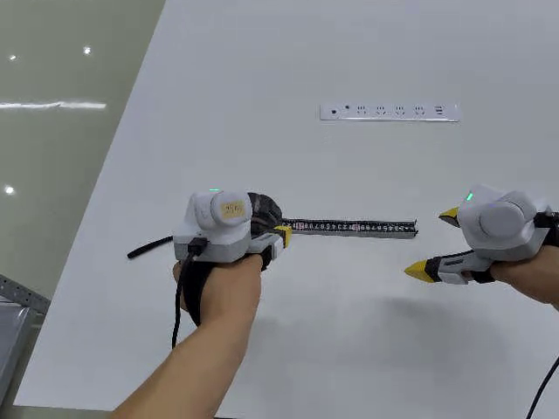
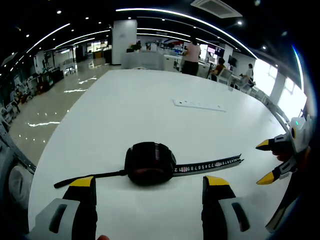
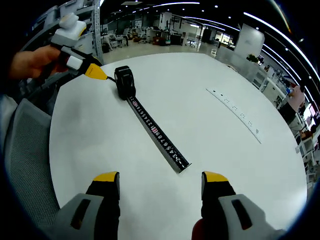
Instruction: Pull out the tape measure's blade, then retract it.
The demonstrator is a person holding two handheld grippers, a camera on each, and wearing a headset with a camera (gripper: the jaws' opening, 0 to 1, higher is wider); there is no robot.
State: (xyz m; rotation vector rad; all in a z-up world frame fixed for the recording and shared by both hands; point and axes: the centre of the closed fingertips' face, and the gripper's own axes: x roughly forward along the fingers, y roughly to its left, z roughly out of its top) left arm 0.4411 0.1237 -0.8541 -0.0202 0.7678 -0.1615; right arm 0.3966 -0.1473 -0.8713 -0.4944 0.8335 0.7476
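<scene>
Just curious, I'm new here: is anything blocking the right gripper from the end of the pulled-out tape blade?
Nothing visible. Bare white table lies between the open right gripper and the blade's tip.

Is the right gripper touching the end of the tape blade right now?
Apart. The right gripper view shows bare table between the blade's tip and the open right gripper.
</scene>
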